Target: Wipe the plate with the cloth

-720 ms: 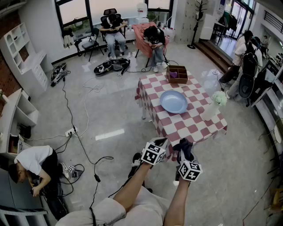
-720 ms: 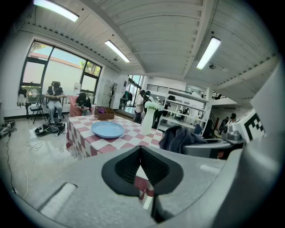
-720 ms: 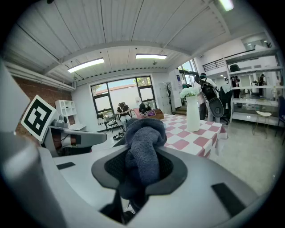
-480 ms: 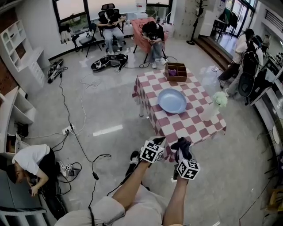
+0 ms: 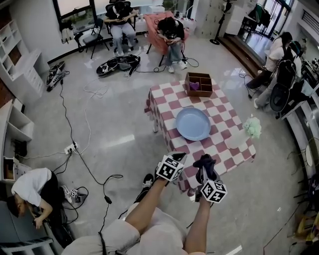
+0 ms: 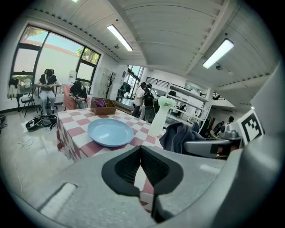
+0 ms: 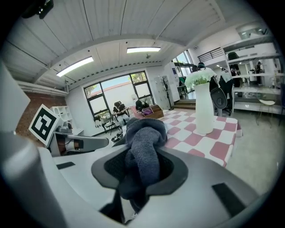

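The right tool (image 7: 140, 171) is clamped on a bunched grey cloth (image 7: 144, 142) for wiping. The left tool (image 6: 141, 171) is pressed together, empty, short of the blue plate (image 5: 193, 124)

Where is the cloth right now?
In the head view, the cloth is clamped in the right gripper, at the table's near edge, short of the plate.

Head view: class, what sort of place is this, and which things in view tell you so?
Probably an open office or lab workroom, not a home: people seated on office chairs by the windows, cables trailing over the polished floor, white shelving along the wall.
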A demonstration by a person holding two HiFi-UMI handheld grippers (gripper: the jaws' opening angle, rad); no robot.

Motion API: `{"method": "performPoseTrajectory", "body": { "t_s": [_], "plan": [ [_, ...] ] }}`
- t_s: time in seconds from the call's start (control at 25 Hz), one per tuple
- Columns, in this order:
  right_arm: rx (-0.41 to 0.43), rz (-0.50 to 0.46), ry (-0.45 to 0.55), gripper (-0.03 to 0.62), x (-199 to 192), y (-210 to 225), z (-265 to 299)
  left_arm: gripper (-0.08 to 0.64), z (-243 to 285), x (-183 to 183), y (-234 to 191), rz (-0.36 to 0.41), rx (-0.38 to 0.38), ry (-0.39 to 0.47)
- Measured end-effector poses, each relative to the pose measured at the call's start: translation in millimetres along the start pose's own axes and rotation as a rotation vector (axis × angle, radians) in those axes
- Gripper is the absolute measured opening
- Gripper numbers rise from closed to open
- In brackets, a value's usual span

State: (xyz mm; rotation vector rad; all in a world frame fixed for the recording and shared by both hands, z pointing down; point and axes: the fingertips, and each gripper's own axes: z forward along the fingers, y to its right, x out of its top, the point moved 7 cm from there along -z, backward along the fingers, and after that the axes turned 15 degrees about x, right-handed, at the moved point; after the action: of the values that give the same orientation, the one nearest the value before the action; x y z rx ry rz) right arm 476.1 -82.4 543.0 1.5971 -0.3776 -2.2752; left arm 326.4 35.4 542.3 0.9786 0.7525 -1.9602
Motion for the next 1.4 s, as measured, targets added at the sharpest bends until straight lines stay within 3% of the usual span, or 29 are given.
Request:
{"method": "performPoseTrajectory", "body": {
  "t_s": [0.24, 0.48, 0.72, 0.84, 1.0, 1.24, 1.4],
  "plan": [
    [-0.050, 0.030, 0.000, 0.115, 31, 16, 58, 0.009, 43, 33, -47, 0.036, -0.101, -0.051],
    [-0.088, 0.042, 0.014, 0.115, 57, 20, 126, 0.009, 71, 61, -115, 0.052, -0.135, -0.069],
    [-0.082, 0.052, -0.002, 0.116, 63, 8, 185, 0.009, 75, 65, -185, 0.037, -0.109, -0.106],
    [-0.073, 0.041, 0.016, 0.117, 77, 2, 203, 0.009, 70, 65, -203, 0.060, -0.123, -0.118],
    [-0.073, 0.017, 0.008, 0.117, 91, 7, 224, 0.009, 67, 67, -225, 0.033, -0.114, -0.104],
    [-0.127, -0.007, -0.122, 0.117, 90, 45, 255, 0.009, 57, 63, -265, -0.005, -0.067, -0.102],
    [-0.191, 0.068, -0.122, 0.117, 92, 70, 276, 0.009, 60, 61, -297, -0.030, -0.026, -0.115]
  ]
}}
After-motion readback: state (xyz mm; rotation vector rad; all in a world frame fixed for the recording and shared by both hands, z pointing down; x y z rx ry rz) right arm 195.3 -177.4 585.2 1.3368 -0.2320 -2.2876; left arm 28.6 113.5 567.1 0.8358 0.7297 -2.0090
